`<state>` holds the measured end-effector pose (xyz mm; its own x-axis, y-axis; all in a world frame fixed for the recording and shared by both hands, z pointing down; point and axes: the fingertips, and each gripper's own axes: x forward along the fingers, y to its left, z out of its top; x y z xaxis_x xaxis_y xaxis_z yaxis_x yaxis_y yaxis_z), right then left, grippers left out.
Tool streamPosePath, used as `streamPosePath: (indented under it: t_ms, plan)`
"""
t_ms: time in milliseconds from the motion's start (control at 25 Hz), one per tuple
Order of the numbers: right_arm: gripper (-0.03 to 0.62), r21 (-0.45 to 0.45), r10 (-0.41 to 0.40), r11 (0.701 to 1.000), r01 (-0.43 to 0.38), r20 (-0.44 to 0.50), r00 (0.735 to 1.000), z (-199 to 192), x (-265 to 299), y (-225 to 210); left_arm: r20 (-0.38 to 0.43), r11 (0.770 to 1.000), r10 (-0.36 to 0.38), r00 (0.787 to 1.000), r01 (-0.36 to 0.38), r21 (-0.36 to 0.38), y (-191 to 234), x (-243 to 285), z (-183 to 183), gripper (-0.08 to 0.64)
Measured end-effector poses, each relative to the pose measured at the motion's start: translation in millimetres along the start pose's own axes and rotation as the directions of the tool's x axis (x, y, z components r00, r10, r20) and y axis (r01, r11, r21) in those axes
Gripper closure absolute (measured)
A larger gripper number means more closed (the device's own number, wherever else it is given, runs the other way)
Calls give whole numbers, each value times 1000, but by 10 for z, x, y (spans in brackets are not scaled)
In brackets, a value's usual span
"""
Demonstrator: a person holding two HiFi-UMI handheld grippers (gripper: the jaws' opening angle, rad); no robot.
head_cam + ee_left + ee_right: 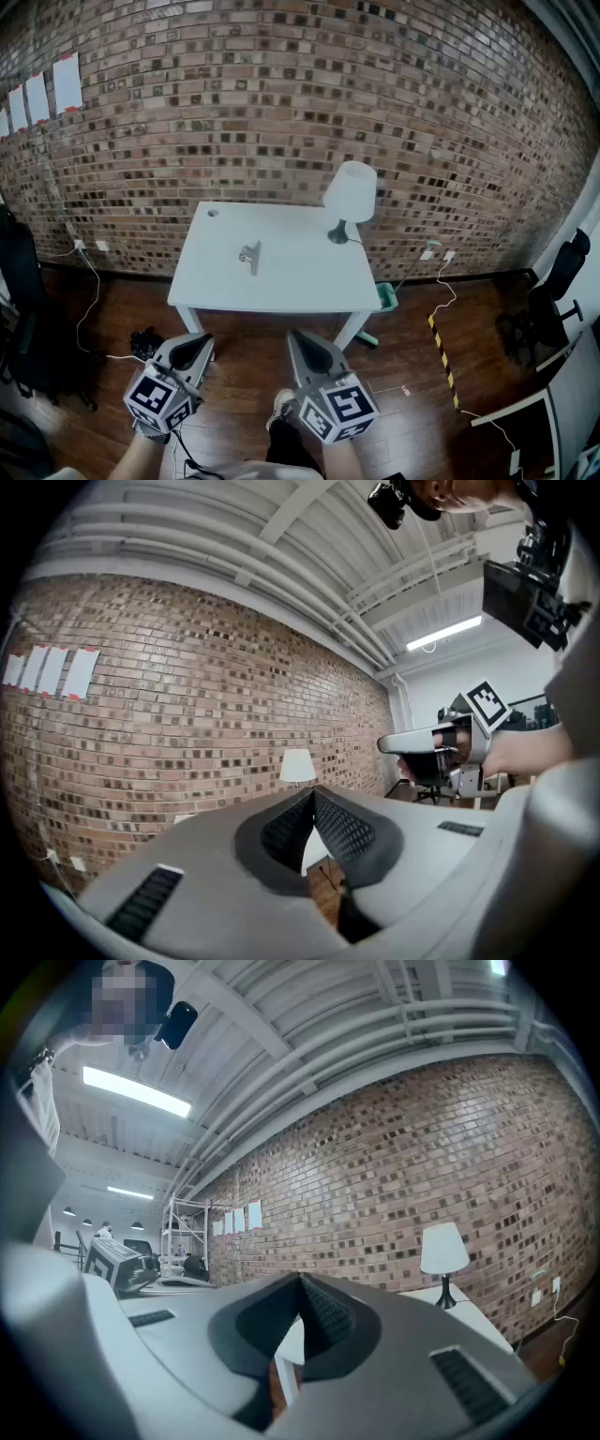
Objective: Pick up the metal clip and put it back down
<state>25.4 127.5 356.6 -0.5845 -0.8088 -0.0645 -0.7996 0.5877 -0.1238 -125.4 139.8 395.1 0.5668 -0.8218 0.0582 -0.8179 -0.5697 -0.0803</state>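
the left gripper's (pixel 312 791) two ribbed pads (pixel 349 829) are pressed together with nothing between them. the right gripper (pixel 300 1281) is the same, tips meeting and empty. both grippers are held level and side by side, low over the wooden floor (pixel 403 375), noses aimed at the white table (pixel 281 286) and well short of it. a forearm shows behind each marker cube at the bottom of the head view.

the metal clip (pixel 250 256) lies flat on the table top, left of centre and well apart from the white lamp (pixel 351 193) at the far right corner. its long axis runs near-to-far, roughly in line with the grippers; which end is which is too small to tell.
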Motion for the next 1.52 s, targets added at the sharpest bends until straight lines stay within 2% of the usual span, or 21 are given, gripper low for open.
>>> streamPosePath:
  t_ms: [160, 320, 520, 640, 840, 1000, 1240, 1400, 1520]
  plan:
    - [612, -5, -7, 1000, 7, -5, 1000, -6, 425, -553, -15, 1000, -1, 1000, 1, 5, 233, 627, -62, 560]
    - [612, 0, 13, 1000, -13, -4, 1000, 18, 972, -1122, -17, 999, 31, 999, -30, 24, 577, 1300, -38, 560]
    - [612, 2, 44, 999, -44, -9, 999, 123, 1568, -1761, 42, 997, 69, 997, -67, -48, 991, 2000, 99, 561]
    - [612, 28, 56, 998, -55, -33, 998, 80, 1851, -2041, 19, 993, 97, 995, -95, -69, 1175, 2255, 57, 563]
    - [612, 61, 59, 997, -57, -44, 997, 17, 2192, -2269, -18, 984, 127, 992, -128, -127, 1516, 2494, -89, 565]
    - [612, 87, 46, 995, -41, -52, 998, -7, 2389, -2348, -53, 979, 143, 988, -149, -141, 1781, 2601, -237, 566]
    - [612, 90, 0, 996, 6, -62, 998, -16, 2626, -2462, -35, 978, 119, 992, -123, -167, 2149, 2846, -386, 559]
    - [612, 100, -37, 994, 48, -107, 994, -148, 2686, -2541, -48, 965, 79, 996, -88, -249, 2422, 3042, -681, 482]
    - [612, 105, -69, 991, 84, -139, 988, -258, 2714, -2627, -135, 944, -21, 991, -24, -329, 2580, 3339, -1121, 399]
